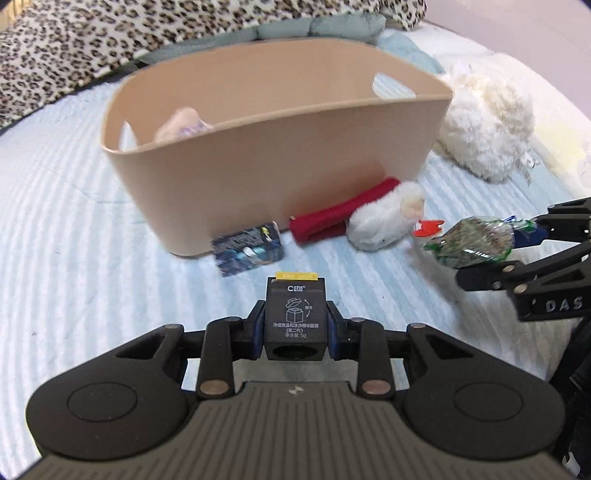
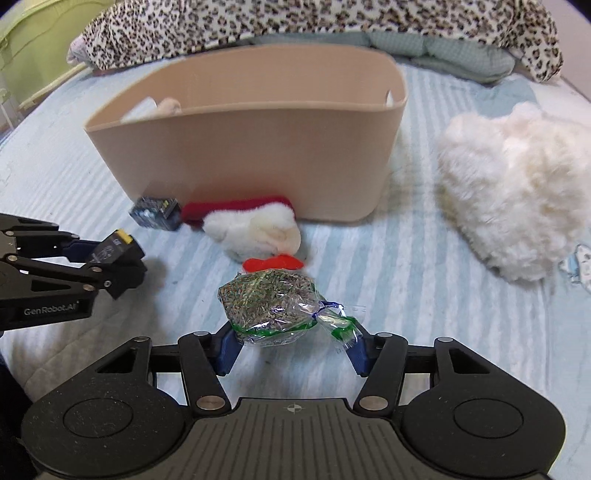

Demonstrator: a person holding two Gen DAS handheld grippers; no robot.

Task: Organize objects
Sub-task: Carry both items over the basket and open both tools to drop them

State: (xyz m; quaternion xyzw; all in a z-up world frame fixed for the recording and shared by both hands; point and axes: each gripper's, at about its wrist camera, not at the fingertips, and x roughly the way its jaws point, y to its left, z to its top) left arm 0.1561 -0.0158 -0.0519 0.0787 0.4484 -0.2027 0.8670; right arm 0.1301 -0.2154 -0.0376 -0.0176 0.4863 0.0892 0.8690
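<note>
My left gripper (image 1: 295, 325) is shut on a small black box with a yellow tab (image 1: 295, 317), held above the bed; it also shows in the right wrist view (image 2: 112, 249). My right gripper (image 2: 293, 338) is shut on a clear bag of green-brown bits (image 2: 273, 308), also visible in the left wrist view (image 1: 472, 242). A tan basket (image 1: 273, 158) stands ahead on the bed, with a soft item (image 1: 181, 123) inside. A red-and-white plush (image 1: 369, 218) and a dark blue packet (image 1: 249, 251) lie at the basket's front wall.
A large fluffy white plush (image 2: 517, 188) lies right of the basket (image 2: 251, 147). A leopard-print blanket (image 2: 295, 22) and grey-green cushion (image 2: 443, 51) lie behind. The bed has a striped pale blue sheet (image 2: 406, 295).
</note>
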